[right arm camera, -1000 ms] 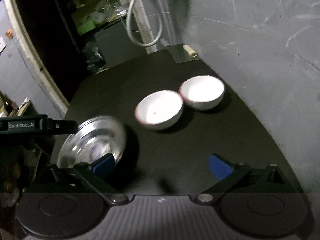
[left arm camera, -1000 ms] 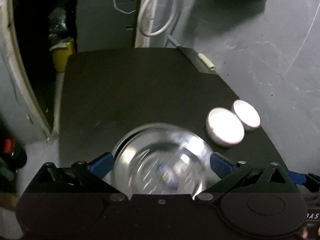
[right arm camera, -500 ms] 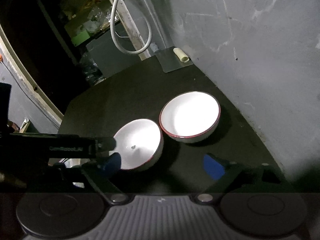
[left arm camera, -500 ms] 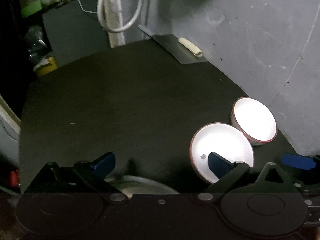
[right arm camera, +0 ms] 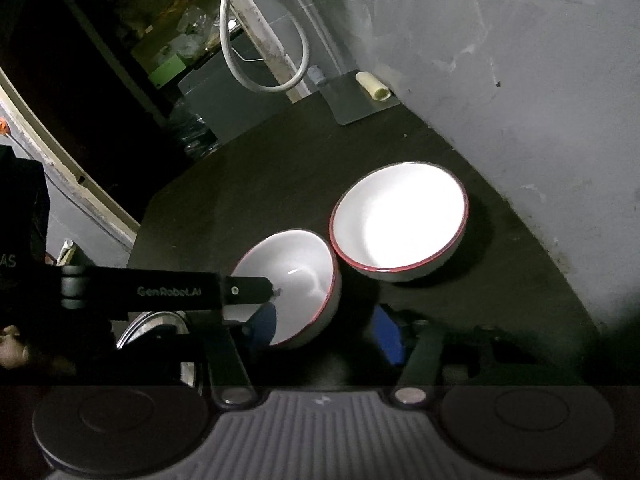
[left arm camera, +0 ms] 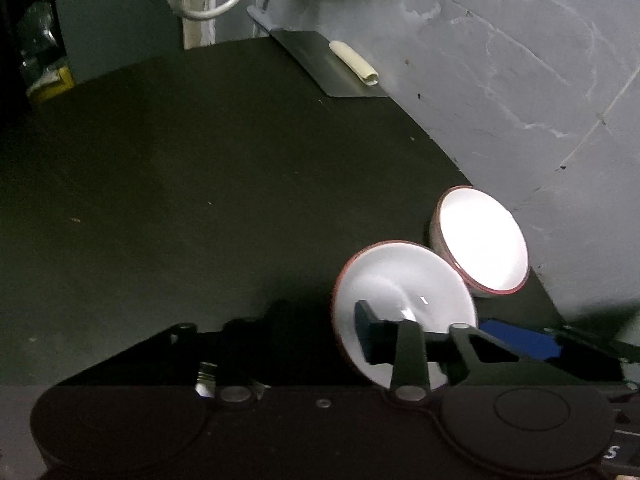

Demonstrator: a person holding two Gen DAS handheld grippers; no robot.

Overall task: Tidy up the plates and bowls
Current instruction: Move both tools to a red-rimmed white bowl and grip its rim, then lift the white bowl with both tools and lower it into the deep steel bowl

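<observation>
Since half a second ago both your claws' jaws had been closing. Your left claw (left arm camera: 324,328) clenched the near white red-rimmed ceramic bowl (left arm camera: 400,288), which was now tipped. Your right claw (right arm camera: 324,330) straddled its wall, unclenched. The second such bowl (left arm camera: 480,240) lay just beyond, near the grey wall (left arm camera: 520,80). The black tabletop (left arm camera: 200,200) lay bare ahead-left.
</observation>
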